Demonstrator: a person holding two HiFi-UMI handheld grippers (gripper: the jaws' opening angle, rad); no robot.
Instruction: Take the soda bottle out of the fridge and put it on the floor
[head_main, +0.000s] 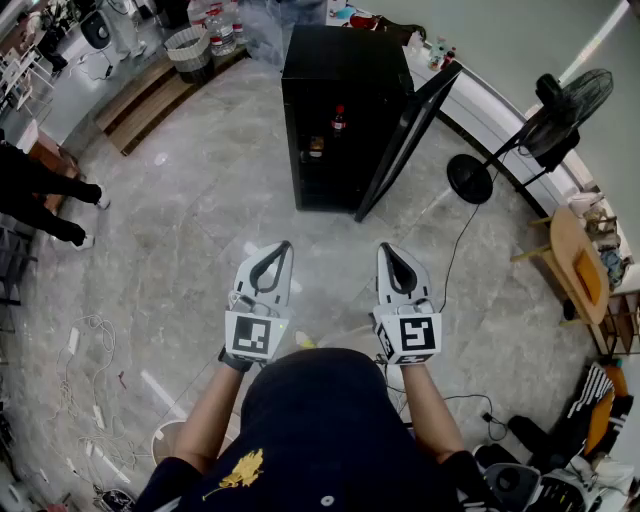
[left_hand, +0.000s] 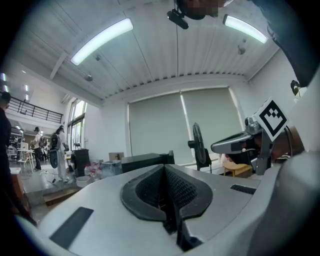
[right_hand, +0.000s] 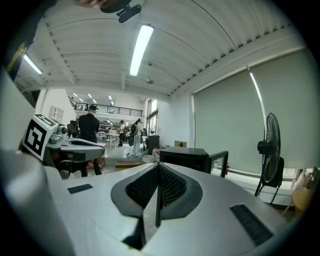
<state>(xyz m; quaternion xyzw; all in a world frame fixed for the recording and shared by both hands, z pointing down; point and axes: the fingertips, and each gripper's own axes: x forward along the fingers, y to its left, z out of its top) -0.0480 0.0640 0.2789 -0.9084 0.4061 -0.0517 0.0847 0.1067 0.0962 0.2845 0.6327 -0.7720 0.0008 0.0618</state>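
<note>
We hold left gripper (head_main: 283, 247) and right gripper (head_main: 385, 248) closed, empty; the upright soda bottle (head_main: 339, 120) stands well ahead in the open fridge (head_main: 340, 60), neither gripper clearly nearer.

A large open lab or workshop hall. Cables (head_main: 88, 345) trail over the stone floor (head_main: 180, 250). Strip lights (right_hand: 140, 48) line the ribbed ceiling (right_hand: 200, 45).

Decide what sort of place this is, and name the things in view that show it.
Probably a lab or workshop hall, not a home: a black mini fridge stands alone, door open, on a polished floor, loose cables lie scattered, and long strip lights run along a high ceiling.
</note>
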